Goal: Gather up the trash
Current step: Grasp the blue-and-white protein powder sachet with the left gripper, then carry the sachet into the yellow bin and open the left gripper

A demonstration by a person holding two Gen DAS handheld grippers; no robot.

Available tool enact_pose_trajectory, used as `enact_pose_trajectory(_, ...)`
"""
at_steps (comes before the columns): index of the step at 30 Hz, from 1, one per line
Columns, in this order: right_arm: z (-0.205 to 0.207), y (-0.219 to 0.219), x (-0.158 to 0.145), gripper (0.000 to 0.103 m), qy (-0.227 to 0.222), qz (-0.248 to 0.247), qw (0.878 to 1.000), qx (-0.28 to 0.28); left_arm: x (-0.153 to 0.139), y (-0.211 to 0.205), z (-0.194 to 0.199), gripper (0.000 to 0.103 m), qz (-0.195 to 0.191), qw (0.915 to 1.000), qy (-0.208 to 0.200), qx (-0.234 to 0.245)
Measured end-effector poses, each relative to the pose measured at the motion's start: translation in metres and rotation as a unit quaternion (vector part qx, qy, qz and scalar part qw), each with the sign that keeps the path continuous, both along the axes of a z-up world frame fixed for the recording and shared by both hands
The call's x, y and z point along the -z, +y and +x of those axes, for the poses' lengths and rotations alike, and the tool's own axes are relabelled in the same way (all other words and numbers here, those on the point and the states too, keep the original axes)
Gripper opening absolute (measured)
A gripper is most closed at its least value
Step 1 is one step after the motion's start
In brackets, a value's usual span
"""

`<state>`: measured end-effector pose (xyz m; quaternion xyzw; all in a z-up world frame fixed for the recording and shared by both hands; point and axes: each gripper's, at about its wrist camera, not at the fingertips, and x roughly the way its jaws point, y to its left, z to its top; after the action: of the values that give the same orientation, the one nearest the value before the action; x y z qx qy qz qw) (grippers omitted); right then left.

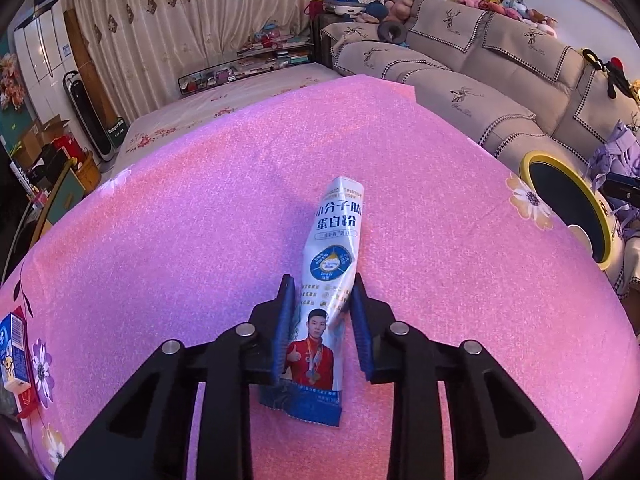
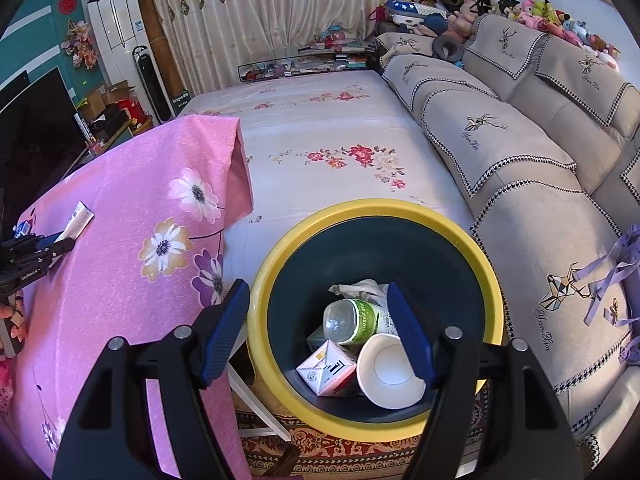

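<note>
A long white-and-blue powder sachet [image 1: 332, 264] lies on the pink flowered tablecloth [image 1: 200, 220]. My left gripper [image 1: 322, 280] is shut on the sachet's middle, and its blue pads pinch the wrapper from both sides. The right wrist view shows the same gripper [image 2: 60, 246] and sachet [image 2: 78, 220] at the far left. My right gripper [image 2: 316, 286] hangs open over the yellow-rimmed dark bin [image 2: 360, 206] with nothing between its fingers. In the bin lie a plastic bottle [image 2: 352, 320], a paper cup [image 2: 390, 372], a small carton [image 2: 326, 372] and crumpled paper [image 2: 360, 288].
A blue carton [image 1: 14, 352] stands at the cloth's left edge. The bin [image 1: 532, 158] sits to the right of the table, beside a beige sofa [image 2: 520, 140]. A white flowered sheet [image 2: 320, 140] stretches behind. A person's hand [image 2: 12, 320] shows at the left.
</note>
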<state>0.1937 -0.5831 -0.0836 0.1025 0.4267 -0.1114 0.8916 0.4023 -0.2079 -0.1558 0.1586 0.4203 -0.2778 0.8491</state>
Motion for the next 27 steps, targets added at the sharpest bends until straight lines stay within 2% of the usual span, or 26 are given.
enact_pose_trajectory(9, -0.025, -0.012, -0.007, 0.068, -0.021, 0.011, 1.0, 0.006, -0.021, -0.035, -0.027, 0.024, -0.015, 0.9997, -0.001, 0.019)
enact_pose_trajectory(13, -0.039, -0.021, -0.008, 0.068, -0.029, 0.016, 0.999, 0.011, -0.032, -0.07, -0.048, 0.024, -0.023, 0.9983, -0.005, 0.053)
enact_pose_trajectory(21, -0.074, -0.051, -0.011, 0.068, -0.05, 0.023, 0.998, 0.037, -0.053, -0.169, -0.096, 0.024, -0.033, 0.9892, -0.005, 0.143)
enact_pose_trajectory(27, -0.1, -0.074, -0.011, 0.068, -0.057, 0.011, 0.996, 0.061, -0.049, -0.254, -0.126, 0.024, -0.027, 0.98, 0.013, 0.197)
